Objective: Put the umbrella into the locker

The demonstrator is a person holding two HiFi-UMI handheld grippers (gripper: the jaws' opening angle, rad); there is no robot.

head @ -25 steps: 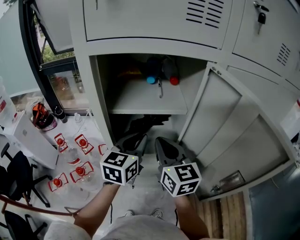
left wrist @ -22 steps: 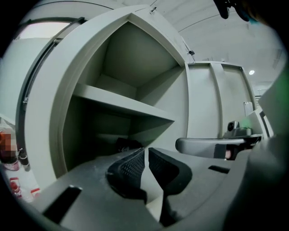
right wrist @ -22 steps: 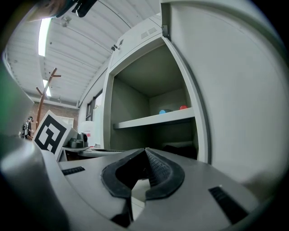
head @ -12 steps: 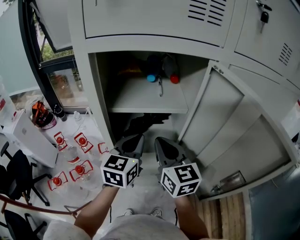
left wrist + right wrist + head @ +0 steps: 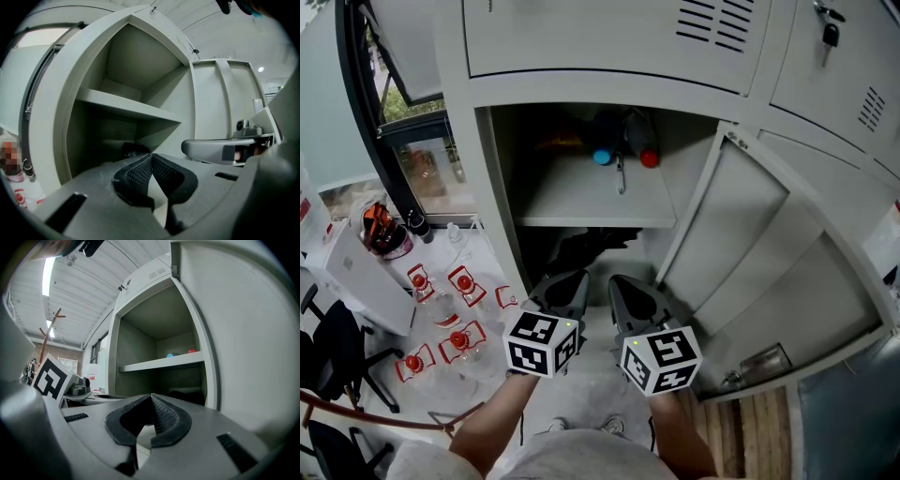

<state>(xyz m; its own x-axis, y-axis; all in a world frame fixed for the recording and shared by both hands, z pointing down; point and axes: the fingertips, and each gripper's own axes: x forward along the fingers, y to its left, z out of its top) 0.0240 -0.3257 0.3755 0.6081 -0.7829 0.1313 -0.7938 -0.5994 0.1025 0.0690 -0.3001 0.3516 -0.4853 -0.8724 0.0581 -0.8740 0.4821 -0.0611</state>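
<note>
Under the shelf (image 5: 591,202) of the locker (image 5: 487,187), a dark shape (image 5: 581,246) is too shadowed to name; the left gripper (image 5: 562,284) and right gripper (image 5: 630,291) hide its lower part. At the shelf's back, a blue-tipped thing (image 5: 602,157) and a red-tipped thing (image 5: 648,159) are also unclear.

We see the pale grey locker (image 5: 581,89) evenly lit by soft daylight from the window (image 5: 405,101) at the head view's left, while the space under its shelf (image 5: 581,199) sinks into deep shadow. In both gripper views we get strong fisheye bending and black corners; a ceiling strip light (image 5: 48,269) glares white in the right one, and the nearest foreground is soft, out of focus.
</note>
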